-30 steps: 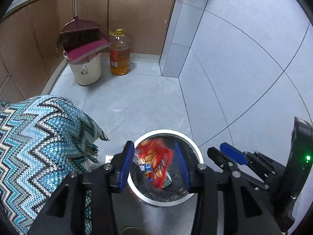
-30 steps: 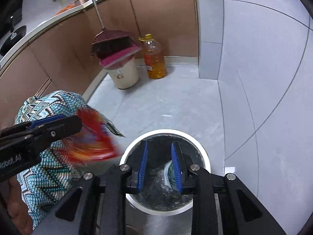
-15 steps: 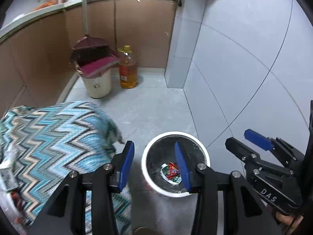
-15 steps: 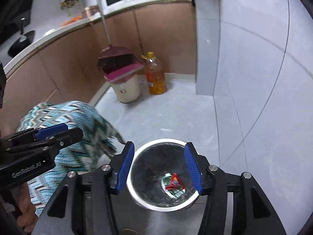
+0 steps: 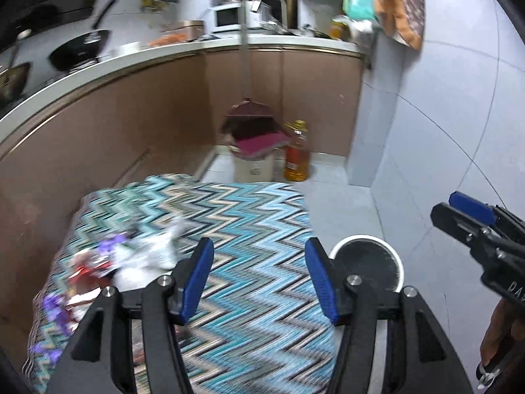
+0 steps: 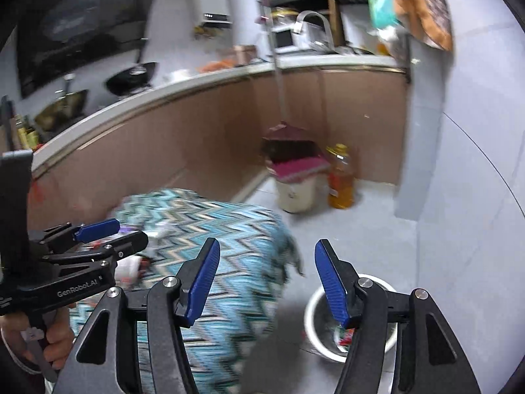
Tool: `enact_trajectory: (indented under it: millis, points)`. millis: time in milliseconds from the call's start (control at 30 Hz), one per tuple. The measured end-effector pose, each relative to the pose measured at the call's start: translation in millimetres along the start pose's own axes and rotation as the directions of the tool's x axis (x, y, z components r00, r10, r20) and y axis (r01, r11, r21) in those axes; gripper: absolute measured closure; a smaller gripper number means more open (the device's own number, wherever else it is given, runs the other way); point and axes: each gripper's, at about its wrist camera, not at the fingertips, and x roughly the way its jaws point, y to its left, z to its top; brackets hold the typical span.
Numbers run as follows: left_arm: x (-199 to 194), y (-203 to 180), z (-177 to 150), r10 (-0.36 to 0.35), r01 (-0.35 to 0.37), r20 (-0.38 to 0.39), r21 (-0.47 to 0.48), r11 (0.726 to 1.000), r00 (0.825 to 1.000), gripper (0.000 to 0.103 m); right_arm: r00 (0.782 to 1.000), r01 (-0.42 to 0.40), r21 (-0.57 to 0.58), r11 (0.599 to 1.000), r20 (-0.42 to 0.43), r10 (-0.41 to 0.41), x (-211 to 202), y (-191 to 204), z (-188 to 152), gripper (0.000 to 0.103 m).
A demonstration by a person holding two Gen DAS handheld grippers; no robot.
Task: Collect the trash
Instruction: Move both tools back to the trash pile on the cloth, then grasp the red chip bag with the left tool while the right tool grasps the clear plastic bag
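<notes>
So wrappers [image 5: 131,259] on the zigzag cloth [image 5: 256,229] look light n crinkly, prob slippery, pinch a bunched edge; left gripper [image 5: 259,275] n right gripper [image 6: 265,282] fingers both opening, nothing between em

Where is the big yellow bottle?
The yellow bottle stands on the floor at the far end of the kitchen, in front of the brown cabinets, just right of the cream bucket that has the broom resting on it.

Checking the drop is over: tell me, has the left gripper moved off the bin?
Yes. The left gripper has shifted off the white-rimmed bin, leftward over the zigzag cloth.
</notes>
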Motion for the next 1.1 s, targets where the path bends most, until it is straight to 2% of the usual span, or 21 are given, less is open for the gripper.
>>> enact_trajectory:
  millis: [233,467,733,900,1000,1100]
  points:
    - [-48,79,-30,0.101,-0.1,0.009,-0.095,0.99,0.995,0.047,0.993,-0.122,-0.054,0.991,-0.006,0.122,-6,61,-4,0.043]
    - [-60,162,-67,0.155,-0.16,-0.04,-0.215,0.963,0.987,0.047,0.969,-0.234,-0.07,0.97,-0.101,0.226,22,104,-22,0.043]
    - [-37,242,-96,0.172,-0.204,-0.123,-0.337,0.919,0.977,0.048,0.927,-0.309,-0.055,0.95,-0.239,0.288,85,141,-48,0.047]
    - [-1,276,-105,0.13,-0.197,-0.184,-0.418,0.887,0.974,0.048,0.891,-0.339,-0.021,0.941,-0.327,0.314,132,156,-66,0.051]
    - [26,285,-108,0.099,-0.193,-0.227,-0.44,0.877,0.969,0.048,0.867,-0.351,0.001,0.936,-0.377,0.326,157,163,-76,0.052]
    - [51,289,-112,0.077,-0.196,-0.267,-0.455,0.869,0.961,0.058,0.842,-0.365,0.024,0.931,-0.417,0.342,178,168,-85,0.053]
